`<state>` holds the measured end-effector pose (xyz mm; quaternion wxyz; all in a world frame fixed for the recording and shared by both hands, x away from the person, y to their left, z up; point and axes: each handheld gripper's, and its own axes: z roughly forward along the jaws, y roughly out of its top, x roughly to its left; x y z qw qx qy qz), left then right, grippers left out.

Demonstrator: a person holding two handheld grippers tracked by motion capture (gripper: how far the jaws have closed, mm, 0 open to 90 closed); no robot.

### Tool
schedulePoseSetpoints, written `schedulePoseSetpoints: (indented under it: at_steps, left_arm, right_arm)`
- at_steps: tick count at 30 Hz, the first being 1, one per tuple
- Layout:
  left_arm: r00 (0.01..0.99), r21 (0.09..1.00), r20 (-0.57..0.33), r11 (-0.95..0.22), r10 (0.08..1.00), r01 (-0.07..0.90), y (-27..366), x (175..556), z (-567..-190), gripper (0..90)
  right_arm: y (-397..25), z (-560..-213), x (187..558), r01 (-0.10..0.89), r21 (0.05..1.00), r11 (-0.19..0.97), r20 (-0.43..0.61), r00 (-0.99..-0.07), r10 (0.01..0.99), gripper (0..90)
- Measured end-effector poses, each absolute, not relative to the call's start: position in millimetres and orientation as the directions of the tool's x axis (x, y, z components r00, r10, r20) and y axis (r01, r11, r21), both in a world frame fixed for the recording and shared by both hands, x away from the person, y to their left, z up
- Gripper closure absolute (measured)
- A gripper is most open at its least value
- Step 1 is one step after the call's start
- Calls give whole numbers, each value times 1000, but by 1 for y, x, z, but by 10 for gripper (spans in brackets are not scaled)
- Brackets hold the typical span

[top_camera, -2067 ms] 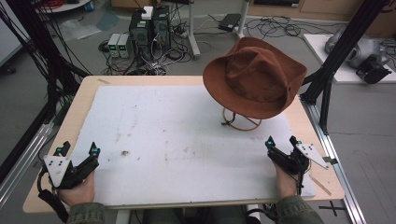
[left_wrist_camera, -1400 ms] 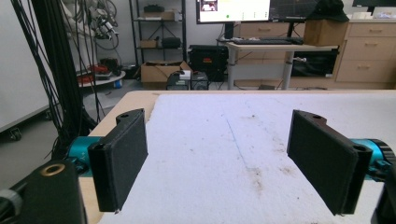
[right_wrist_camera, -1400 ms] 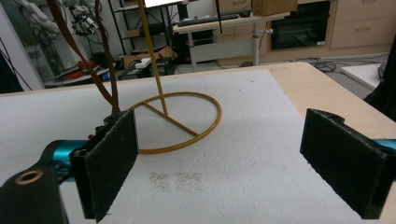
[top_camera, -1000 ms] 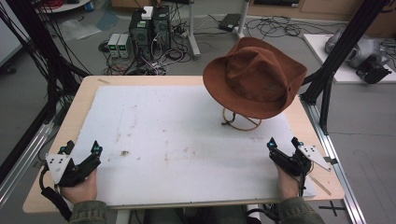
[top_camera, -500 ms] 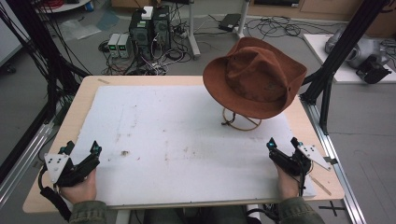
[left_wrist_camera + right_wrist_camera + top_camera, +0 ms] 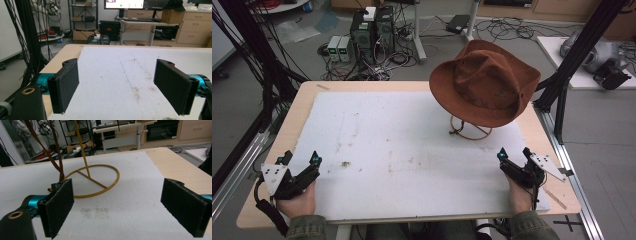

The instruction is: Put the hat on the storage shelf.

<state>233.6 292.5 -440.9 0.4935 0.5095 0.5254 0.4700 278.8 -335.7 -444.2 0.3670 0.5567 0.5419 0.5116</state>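
A brown felt hat [image 6: 484, 82] rests on a thin yellow wire stand [image 6: 470, 128] at the table's back right. The stand's ring base [image 6: 93, 181] and upright rod lie just ahead of my right gripper, with the hat's brown cord [image 6: 56, 150] hanging beside it. My right gripper [image 6: 514, 154] rests at the front right of the white mat, jaws wide open and nothing between them [image 6: 122, 210]. At the front left my left gripper [image 6: 301, 157] stands open too, above bare mat [image 6: 120, 87].
A stained white foam mat [image 6: 412, 150] covers most of the wooden table [image 6: 297, 107]. Black frame posts [image 6: 562, 75] stand at the right and left edges. Computers and cables [image 6: 372, 30] sit on the floor behind the table.
Both grippers have shifted only slightly at the table's front edge. The hat and its stand have not moved.
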Motion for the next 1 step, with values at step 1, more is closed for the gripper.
schedulePoseSetpoints:
  at_steps: [1]
  left_arm:
    - [6, 997, -42, 41, 999, 72, 293, 234, -441, 206]
  right_arm:
    - [-336, -444, 279, 228, 963, -142, 171, -112, 979, 107]
